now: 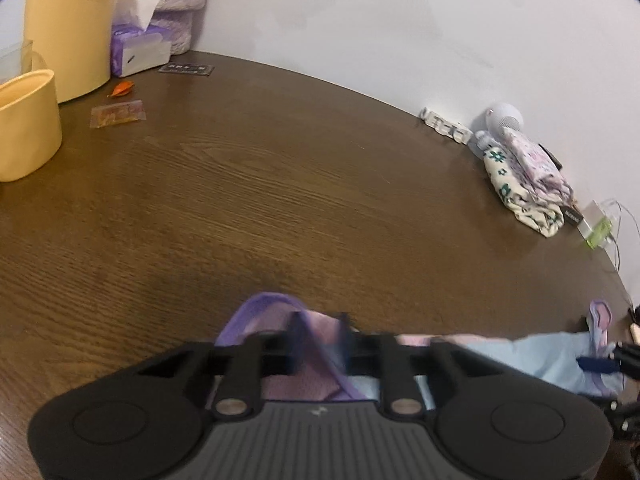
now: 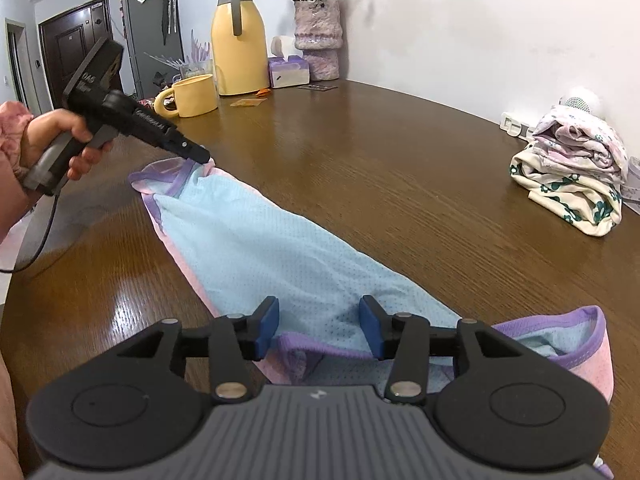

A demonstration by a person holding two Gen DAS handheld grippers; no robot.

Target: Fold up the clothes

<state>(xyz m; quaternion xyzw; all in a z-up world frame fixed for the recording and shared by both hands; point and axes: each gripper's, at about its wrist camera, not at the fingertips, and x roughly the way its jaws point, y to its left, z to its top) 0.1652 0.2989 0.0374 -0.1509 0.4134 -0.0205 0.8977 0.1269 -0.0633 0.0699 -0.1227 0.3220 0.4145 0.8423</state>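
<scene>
A light-blue mesh garment with purple trim and pink edges lies stretched in a long strip across the brown wooden table. At its far end, my left gripper, held by a hand, is shut on the purple-trimmed edge. The left wrist view shows that gripper with the pink and purple cloth pinched between its fingers. My right gripper stands open over the near end, its blue pads either side of the fabric and not pressing it. It also shows at the right edge of the left wrist view.
A pile of folded floral clothes sits by the wall at the right. At the back left stand a yellow jug, a yellow mug, a tissue box and a purple vase. Small wrappers lie near them.
</scene>
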